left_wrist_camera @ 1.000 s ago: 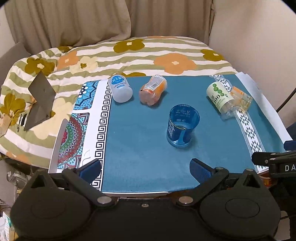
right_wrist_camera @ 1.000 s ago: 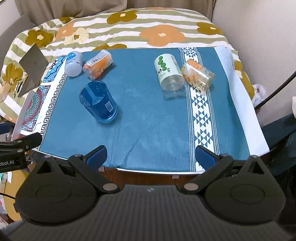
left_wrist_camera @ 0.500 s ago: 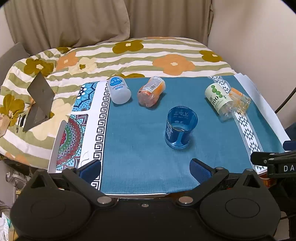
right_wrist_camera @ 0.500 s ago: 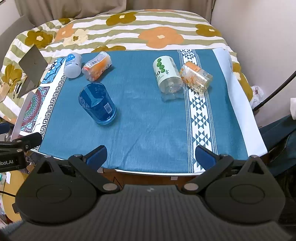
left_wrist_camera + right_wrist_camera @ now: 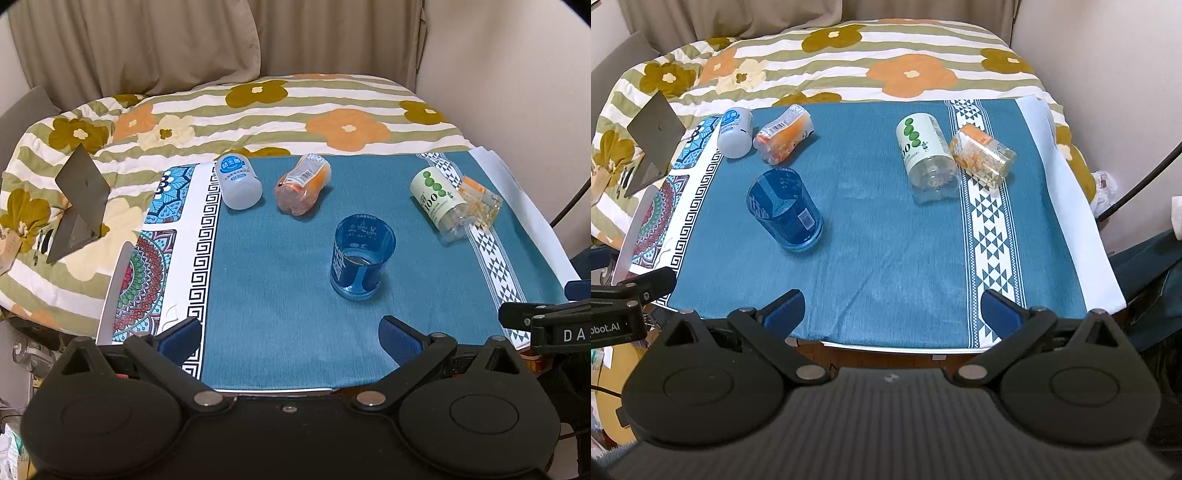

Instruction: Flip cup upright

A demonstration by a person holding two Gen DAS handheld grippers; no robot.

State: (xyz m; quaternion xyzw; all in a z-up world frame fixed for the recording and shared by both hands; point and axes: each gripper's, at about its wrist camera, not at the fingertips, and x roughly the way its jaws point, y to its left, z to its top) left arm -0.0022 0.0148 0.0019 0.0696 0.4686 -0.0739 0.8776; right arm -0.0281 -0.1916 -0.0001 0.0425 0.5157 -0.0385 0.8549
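Note:
A clear blue cup stands upright with its mouth up on the blue cloth, left of the table's middle; it also shows in the right wrist view. My left gripper is open and empty at the table's near edge, well short of the cup. My right gripper is open and empty at the near edge, to the right of the cup.
Lying on the cloth are a white bottle, an orange-labelled bottle, a green-dotted bottle and an orange-printed clear cup. A patterned mat covers the left. A grey stand sits on the floral quilt.
Both grippers have drawn back and up a little, so the table sits slightly lower and farther in both views. The cup and bottles have not moved.

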